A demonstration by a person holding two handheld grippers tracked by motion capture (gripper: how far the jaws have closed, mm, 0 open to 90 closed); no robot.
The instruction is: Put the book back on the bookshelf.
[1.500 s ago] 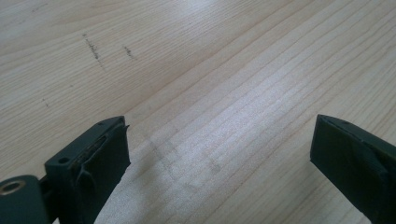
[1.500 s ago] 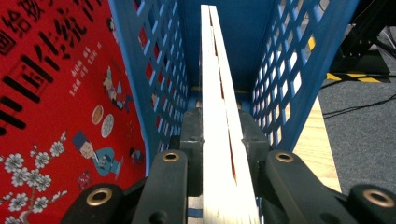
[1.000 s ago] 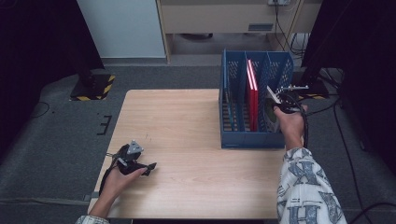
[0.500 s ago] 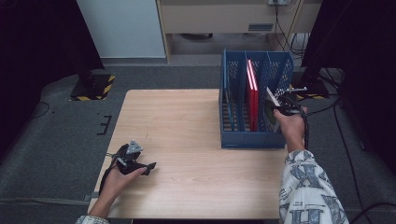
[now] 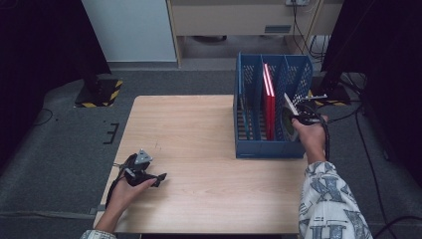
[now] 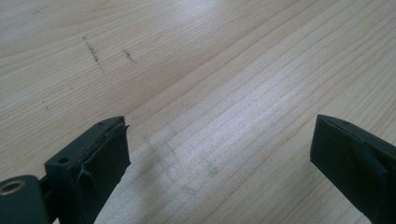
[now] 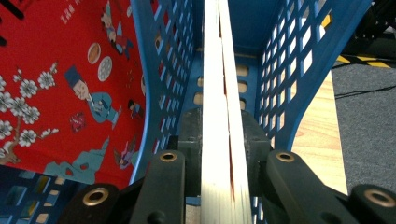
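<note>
A blue slotted file rack (image 5: 268, 149) stands at the table's right side. An upright red book (image 5: 269, 99) sits in its middle slot, and its illustrated red cover (image 7: 70, 84) faces the right gripper view. My right gripper (image 5: 300, 117) is shut on a thin book (image 5: 287, 113) that leans in the rightmost slot. That book's pale page edges (image 7: 219, 93) run up between the black jaws (image 7: 219, 140), with the rack's perforated walls (image 7: 299, 60) on both sides. My left gripper (image 5: 158, 179) rests near the table's front left, open (image 6: 219, 149) with bare wood between its jaws.
The wooden table (image 5: 189, 129) stretches bare between the two hands. A dark thin item (image 5: 244, 117) stands in the rack's left slot. Cables (image 5: 358, 129) trail on the grey floor at the right. A yellow-black striped base (image 5: 102, 92) sits on the floor at the far left.
</note>
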